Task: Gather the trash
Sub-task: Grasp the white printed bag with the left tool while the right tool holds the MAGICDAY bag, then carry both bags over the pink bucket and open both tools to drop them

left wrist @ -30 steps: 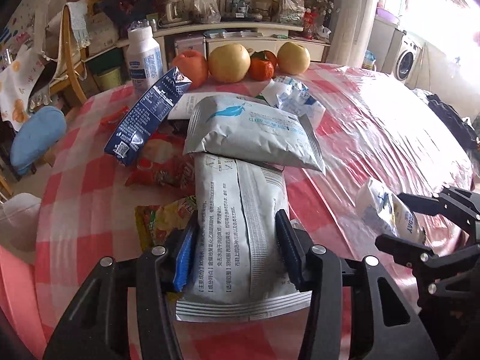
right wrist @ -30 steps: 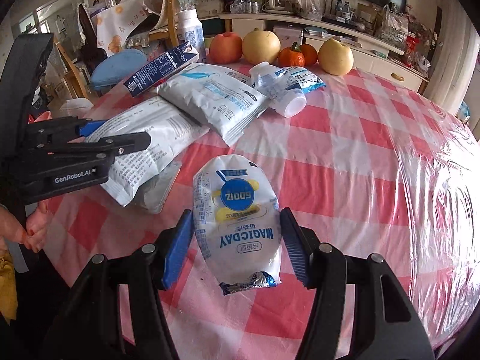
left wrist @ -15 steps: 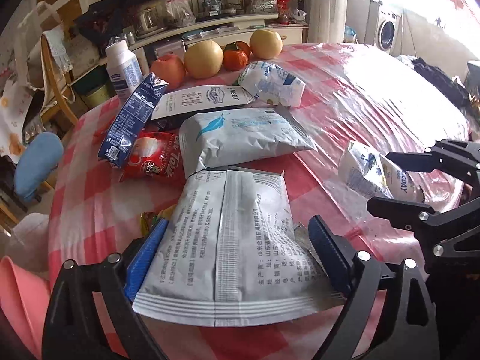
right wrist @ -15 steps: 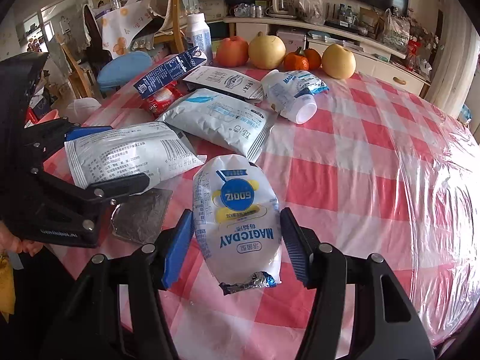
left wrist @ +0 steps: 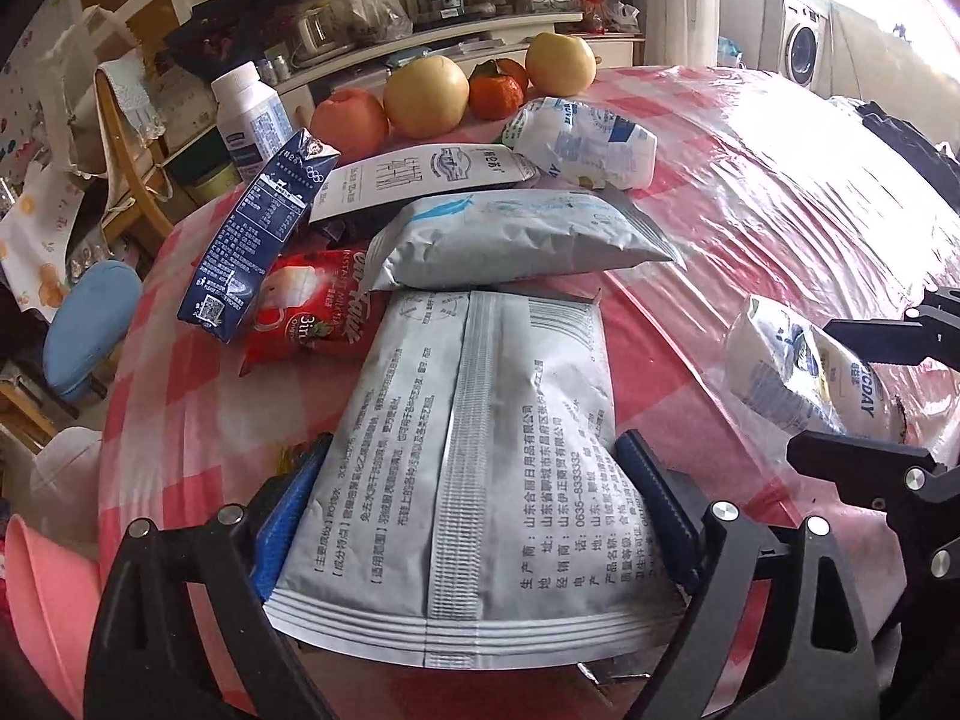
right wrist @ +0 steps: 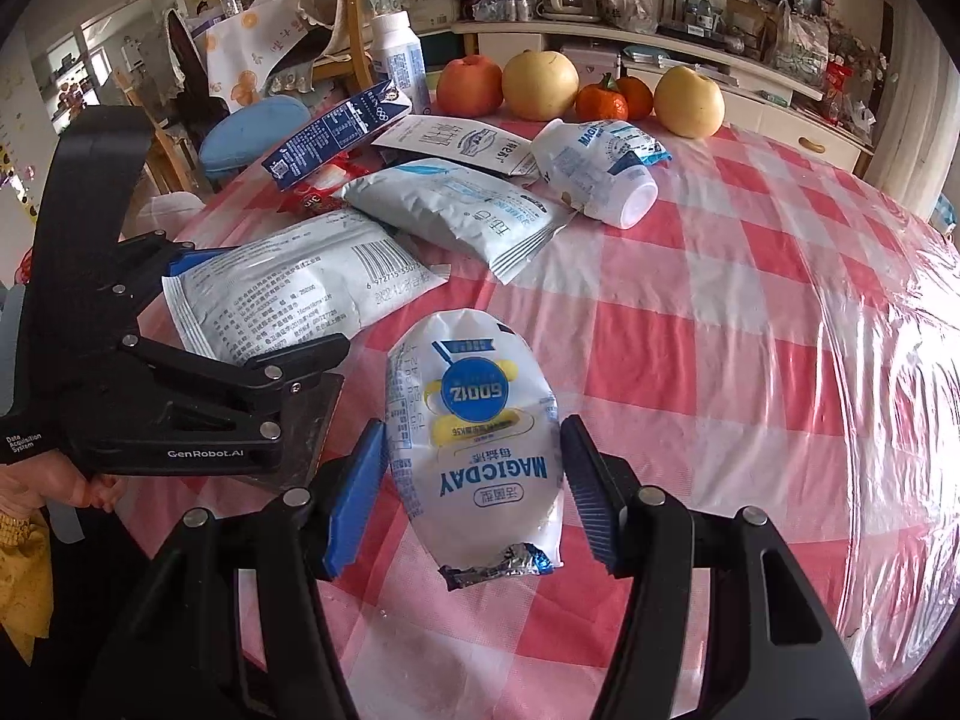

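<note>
Since each of our grippers already has a piece of trash between its pads, what matters now is how each load sits against its carrier. Our left gripper [left wrist: 474,516] is clamped on the grey printed packet [left wrist: 480,456], whose long axis runs straight ahead along the fingers, its far end reaching toward the blue-and-white pouch [left wrist: 516,243] lying crosswise on the checked table [left wrist: 780,192]. Our right gripper [right wrist: 474,483] pinches the MAGICDAY milk bag [right wrist: 474,450], also lengthwise between the fingers, torn end nearest us. In the right wrist view the two grippers sit just beside each other at the table's near edge, the left one to the left. The remaining wrappers lie farther in, nearer the left gripper, we judge. A pink container [left wrist: 42,594] shows at the far left below the table edge; whether it is the bin we cannot tell.
</note>
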Tool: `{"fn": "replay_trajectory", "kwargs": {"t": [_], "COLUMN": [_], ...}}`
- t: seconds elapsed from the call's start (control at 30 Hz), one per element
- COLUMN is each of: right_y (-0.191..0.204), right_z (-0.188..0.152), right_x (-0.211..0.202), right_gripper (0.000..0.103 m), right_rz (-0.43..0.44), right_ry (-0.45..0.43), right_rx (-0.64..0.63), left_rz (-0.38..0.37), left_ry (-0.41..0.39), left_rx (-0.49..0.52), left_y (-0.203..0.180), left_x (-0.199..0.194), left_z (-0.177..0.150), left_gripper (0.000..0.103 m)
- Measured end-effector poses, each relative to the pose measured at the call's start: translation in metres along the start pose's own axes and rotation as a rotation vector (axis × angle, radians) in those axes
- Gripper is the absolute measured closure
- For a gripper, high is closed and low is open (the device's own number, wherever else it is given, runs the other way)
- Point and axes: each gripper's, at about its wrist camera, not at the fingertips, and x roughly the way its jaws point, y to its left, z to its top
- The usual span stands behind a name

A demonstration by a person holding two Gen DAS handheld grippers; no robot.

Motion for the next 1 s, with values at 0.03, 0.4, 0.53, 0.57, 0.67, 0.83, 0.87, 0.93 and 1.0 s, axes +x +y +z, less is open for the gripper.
{"fn": "replay_trajectory", "kwargs": {"t": [0.03, 0.4, 0.53, 0.57, 0.67, 0.83, 0.87, 0.93, 1.0], "right_y": [0.000, 0.005, 0.009, 0.010, 0.013, 0.018, 0.019, 0.020, 0.021], "right_z": [0.000, 0.002, 0.002, 0.002, 0.003, 0.005, 0.006, 0.007, 0.007], "right_x": [0.000, -0.004, -0.005, -0.005, -0.006, -0.010, -0.011, -0.012, -0.013], "right_gripper": [0.043, 0.043, 0.043, 0.043, 0.043, 0.043, 0.043, 0.043, 0.043], "right_rz": [0.002, 0.014, 0.009, 0.009, 0.007, 0.008, 0.007, 0.005, 0.002], "right_ry": [0.001, -0.016, -0.019, -0.018, -0.020, -0.034, -0.036, -0.039, -0.042], "right_rx": [-0.001, 0.004, -0.006, -0.006, -0.013, -0.018, -0.017, -0.017, -0.018], "left_rz": [0.003, -0.061, -0.075, -0.082, -0.098, -0.147, -0.162, -0.167, -0.181], "left_ry": [-0.002, -0.031, -0.028, -0.030, -0.051, -0.061, -0.063, -0.057, -0.051], "left_rx": [0.000, -0.107, -0.138, -0.140, -0.151, -0.230, -0.253, -0.265, -0.265], "left_y": [0.000, 0.016, 0.025, 0.025, 0.029, 0.046, 0.051, 0.055, 0.058], "left_x": [0.000, -0.016, -0.018, -0.019, -0.028, -0.036, -0.036, -0.036, -0.036], "left_z": [0.000, -0.003, -0.006, -0.007, -0.008, -0.010, -0.011, -0.013, -0.015], "left_gripper": [0.013, 0.033, 0.034, 0.036, 0.040, 0.078, 0.078, 0.078, 0.078]}}
